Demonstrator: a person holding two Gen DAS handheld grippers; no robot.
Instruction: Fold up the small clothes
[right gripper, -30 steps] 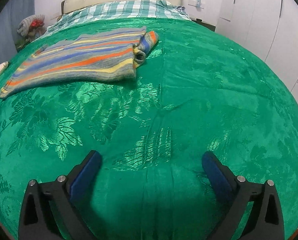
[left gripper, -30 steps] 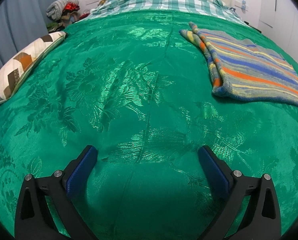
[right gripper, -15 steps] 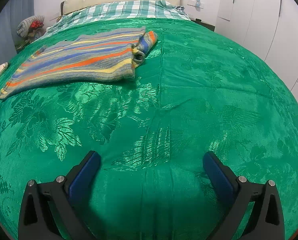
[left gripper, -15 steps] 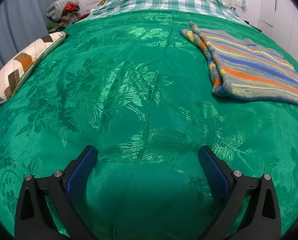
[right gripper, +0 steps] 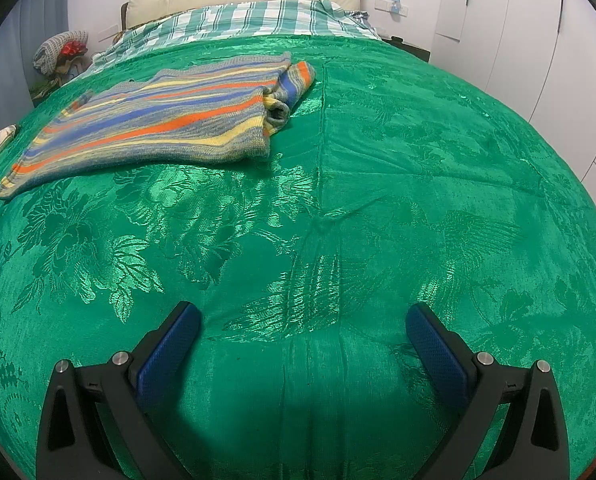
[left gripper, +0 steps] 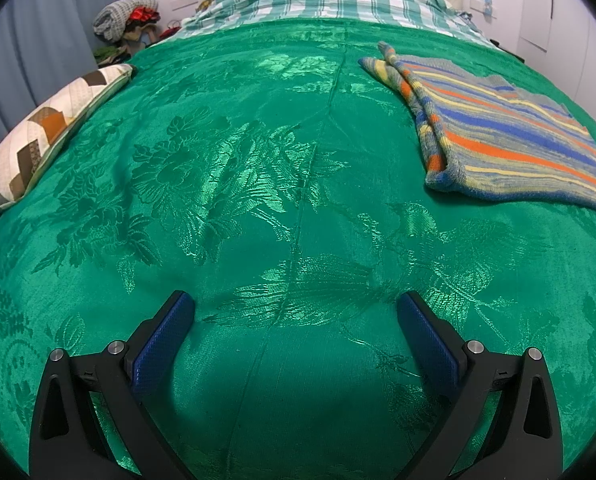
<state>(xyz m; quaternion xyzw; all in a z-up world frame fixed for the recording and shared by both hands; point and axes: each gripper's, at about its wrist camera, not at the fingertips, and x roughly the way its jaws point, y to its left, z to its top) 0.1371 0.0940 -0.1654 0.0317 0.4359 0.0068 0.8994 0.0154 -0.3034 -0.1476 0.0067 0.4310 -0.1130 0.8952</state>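
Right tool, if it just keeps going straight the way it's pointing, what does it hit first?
Most likely the green bedspread itself: the right tool is open, empty and angled down at bare fabric. The striped sweater lies off to its left, out of that line, though depth is hard to judge.

sweater (left gripper: pixel 502 140) on bedspread (left gripper: pixel 258 160), cushion (left gripper: pixel 46 136) at left edge

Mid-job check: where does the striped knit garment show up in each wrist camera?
Left wrist view: striped knit garment lies upper right on the green bedspread.
Right wrist view: it lies upper left.
Shared landmark: the plaid sheet at the head of the bed.
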